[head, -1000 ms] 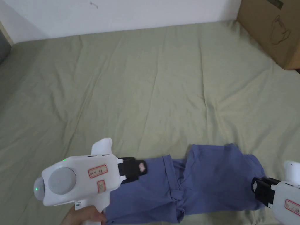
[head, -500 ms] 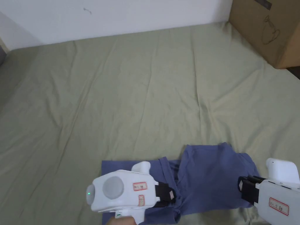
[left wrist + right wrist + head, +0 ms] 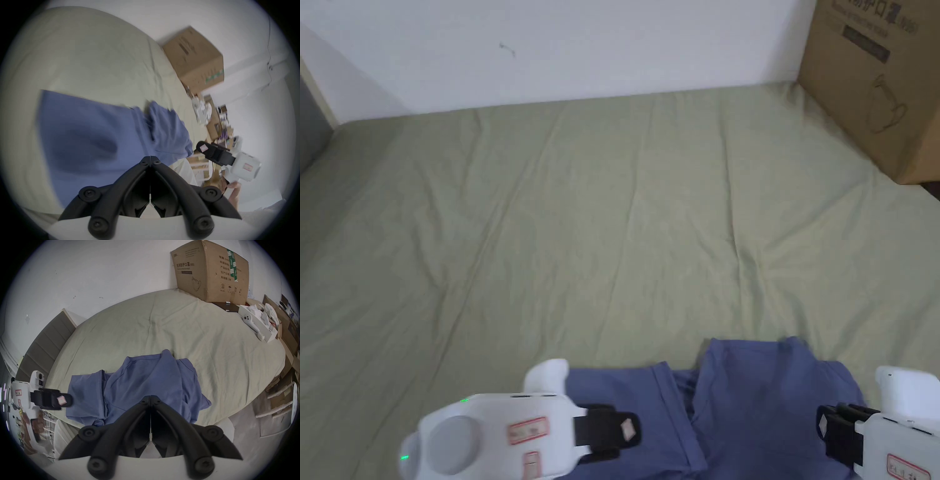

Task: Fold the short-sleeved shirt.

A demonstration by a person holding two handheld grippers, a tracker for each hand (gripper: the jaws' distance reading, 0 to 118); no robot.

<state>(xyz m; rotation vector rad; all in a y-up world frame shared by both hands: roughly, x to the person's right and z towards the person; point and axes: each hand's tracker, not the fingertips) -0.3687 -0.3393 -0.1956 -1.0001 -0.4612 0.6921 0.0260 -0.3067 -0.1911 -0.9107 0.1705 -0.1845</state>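
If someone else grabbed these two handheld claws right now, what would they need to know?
Left gripper: shut, holding nothing, over the shirt's left part.
Right gripper: shut, holding nothing, at the shirt's right edge.
Blue shirt: near edge of the green bed sheet, bunched and overlapping in the middle, not a neat fold.
Cardboard box: far right corner.
Left to do: flatten and finish folding.

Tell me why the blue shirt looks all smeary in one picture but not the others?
In the left gripper view the blue shirt is smeared by motion blur; in the right gripper view it looks sharp, though the fisheye lens bends the bed into a curve; the head view is evenly lit, without glare.
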